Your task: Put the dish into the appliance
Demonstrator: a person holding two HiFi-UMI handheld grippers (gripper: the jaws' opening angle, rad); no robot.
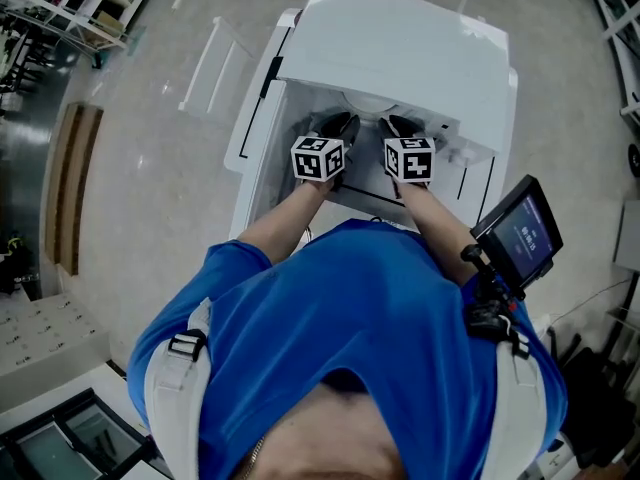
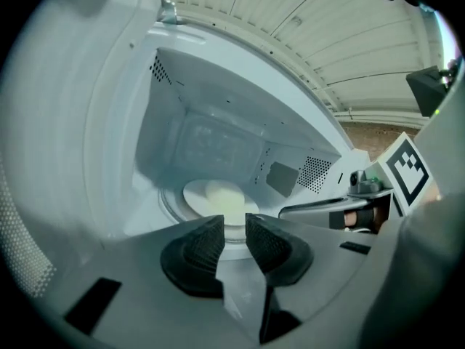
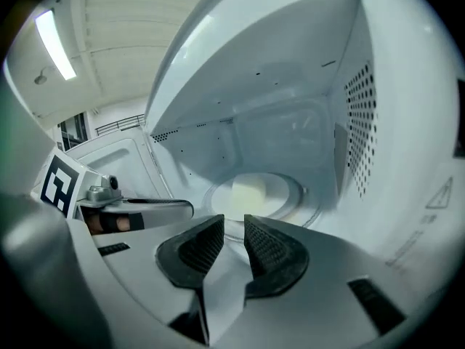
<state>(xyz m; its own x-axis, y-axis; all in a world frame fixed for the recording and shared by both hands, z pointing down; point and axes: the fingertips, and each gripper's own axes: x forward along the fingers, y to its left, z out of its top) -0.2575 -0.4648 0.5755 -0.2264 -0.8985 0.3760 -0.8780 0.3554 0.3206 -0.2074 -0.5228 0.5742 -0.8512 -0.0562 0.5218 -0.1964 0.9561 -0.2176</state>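
The white microwave (image 1: pixel 400 48) stands open in front of me, its door (image 1: pixel 252 108) swung out to the left. Inside, a pale round dish (image 2: pixel 218 196) with something cream-coloured on it rests on the turntable; the right gripper view shows the dish (image 3: pixel 256 193) too. My left gripper (image 2: pixel 234 227) and right gripper (image 3: pixel 234 225) sit side by side at the cavity's mouth, short of the dish. Each is open by a narrow gap with nothing between the pads. From above, the left gripper (image 1: pixel 338 128) and right gripper (image 1: pixel 400 128) reach into the opening. The dish is hidden in the head view.
The cavity's perforated side walls (image 3: pixel 360 122) stand close on either side of the grippers. A small screen on a mount (image 1: pixel 520 233) sits at my right. A wooden bench (image 1: pixel 75 183) and a white rack (image 1: pixel 215 63) are on the floor to the left.
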